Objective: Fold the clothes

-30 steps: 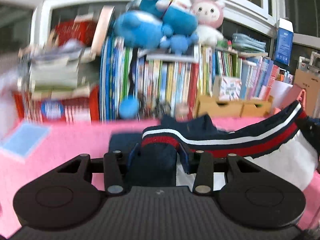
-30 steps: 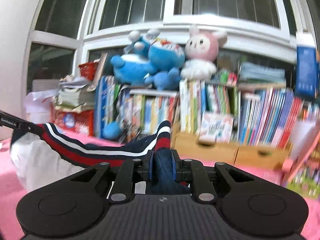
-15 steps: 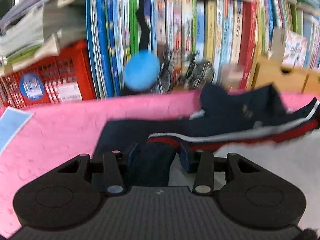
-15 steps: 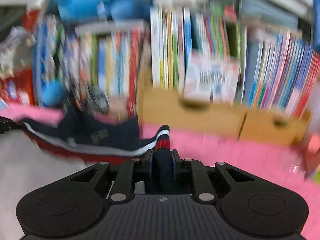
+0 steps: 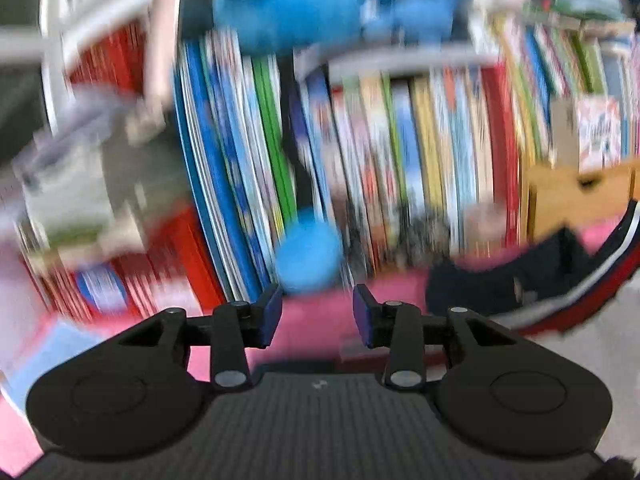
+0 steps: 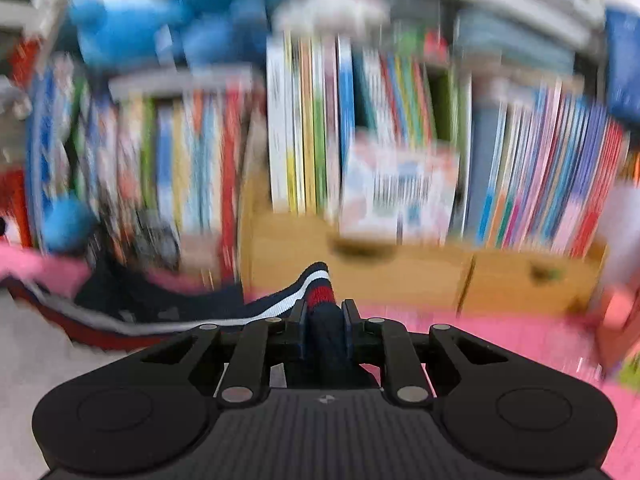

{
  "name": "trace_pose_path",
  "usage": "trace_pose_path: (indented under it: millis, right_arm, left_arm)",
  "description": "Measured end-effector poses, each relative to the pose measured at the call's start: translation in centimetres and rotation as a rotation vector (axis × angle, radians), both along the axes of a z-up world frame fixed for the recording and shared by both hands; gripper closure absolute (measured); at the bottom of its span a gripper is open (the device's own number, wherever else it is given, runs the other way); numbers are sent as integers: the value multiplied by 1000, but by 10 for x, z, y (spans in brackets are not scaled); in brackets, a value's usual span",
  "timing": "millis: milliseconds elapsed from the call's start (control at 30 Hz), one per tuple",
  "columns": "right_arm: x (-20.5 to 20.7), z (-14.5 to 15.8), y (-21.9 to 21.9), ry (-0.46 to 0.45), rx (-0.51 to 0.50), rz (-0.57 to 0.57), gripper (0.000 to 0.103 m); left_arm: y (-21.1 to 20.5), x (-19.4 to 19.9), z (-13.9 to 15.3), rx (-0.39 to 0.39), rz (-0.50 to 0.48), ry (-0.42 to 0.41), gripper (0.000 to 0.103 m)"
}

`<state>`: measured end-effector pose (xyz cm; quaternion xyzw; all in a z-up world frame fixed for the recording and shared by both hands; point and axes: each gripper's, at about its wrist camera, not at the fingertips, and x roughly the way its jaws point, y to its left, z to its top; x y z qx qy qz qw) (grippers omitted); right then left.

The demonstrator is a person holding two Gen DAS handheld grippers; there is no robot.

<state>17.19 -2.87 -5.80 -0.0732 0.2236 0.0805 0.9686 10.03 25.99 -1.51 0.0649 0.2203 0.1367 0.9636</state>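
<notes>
Ahead of me stood a blurred row of upright books (image 6: 304, 128), with blue plush toys (image 5: 288, 4) on top. A blue ball (image 5: 308, 258) sat at their foot on the pink cover (image 6: 500, 336), beside wooden drawers (image 6: 424, 276).

Both wrist views low, close, facing the shared bookshelf (image 5: 400, 140)

Navy garment (image 6: 168, 312) — red-and-white striped hem — lies bunched on the pink surface (image 6: 480, 332).
</notes>
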Motion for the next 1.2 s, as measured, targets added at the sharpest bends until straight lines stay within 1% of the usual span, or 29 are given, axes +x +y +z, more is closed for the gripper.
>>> trace_pose_path:
  millis: [33,67,100,133,167,200,233,267,300,333,367,433,467,533,567,633,667,700,733,767,800,833,867,900,1033,1167,1200]
  right_arm:
    - [5,-7,-1,52,0,-6,80]
    - [9,-13,-1,105,4,-12,75]
    - [13,-15,-2,131,11,-13,73]
    - [16,-16,-2,147,14,-13,65]
    - [20,-17,-3,162,15,-20,54]
    - [25,-17,-6,174,22,-37,47]
    - [27,-15,-9,189,25,-57,36]
    - [28,-11,-13,208,32,-61,35]
    - [25,-6,-18,219,51,-52,35]
    - [17,0,-24,216,78,-38,31]
    - [5,6,-31,208,103,-16,24]
    - [-20,17,-40,190,129,69,20]
    - [-35,22,-42,184,122,123,20]
    - [-77,28,-44,158,55,206,20]
    - [-96,30,-44,145,21,224,19]
    - [-135,32,-48,124,-21,220,19]
    - [-153,31,-53,126,-19,211,19]
    - [-169,29,-58,136,-10,208,19]
    - [-183,26,-63,148,-2,208,21]
    - [-191,24,-65,170,-9,205,29]
    - [-197,21,-66,200,-43,191,36]
    - [-201,18,-66,216,-86,168,49]
    - [-205,15,-66,222,-122,146,55]
    - [-207,15,-68,224,-138,130,55]
    - [-209,22,-84,223,-135,36,55]
    - [-213,28,-98,218,-128,-57,54]
    - [-220,32,-95,196,-119,-29,54]
  left_arm:
    - [5,2,-8,-30,-4,40,65]
    - [9,1,-12,-56,-6,66,61]
    - [14,-5,-13,-75,-5,74,54]
    - [17,-11,-13,-89,-4,78,49]
    - [20,-16,-13,-97,-2,76,38]
    - [23,-22,-11,-94,5,74,31]
    - [25,-31,-9,-78,19,70,29]
    - [26,-41,-7,-64,25,65,29]
    - [25,-53,-6,-52,22,59,25]
    - [24,-65,-4,-39,19,53,22]
    - [21,-78,-3,-26,10,47,18]
    - [15,-106,-2,3,-19,36,16]
    - [12,-119,-2,25,-33,32,14]
    - [4,-143,-3,81,-53,40,8]
    - [0,-154,-5,97,-57,47,2]
    - [-7,-173,-9,80,-69,67,2]
    - [-10,-178,-12,76,-81,81,2]
    - [-13,-180,-16,92,-85,96,2]
    - [-16,-182,-20,108,-88,111,2]
    - [-19,-182,-24,140,-76,121,2]
    - [-22,-178,-29,191,-45,124,2]
    - [-25,-174,-33,242,-13,128,2]
    - [-26,-169,-37,280,19,134,1]
    - [-24,-162,-40,292,51,144,1]
    - [-9,-141,-46,282,141,188,0]
    - [-4,-145,-40,269,189,189,0]
    - [-5,-148,-36,253,194,182,2]
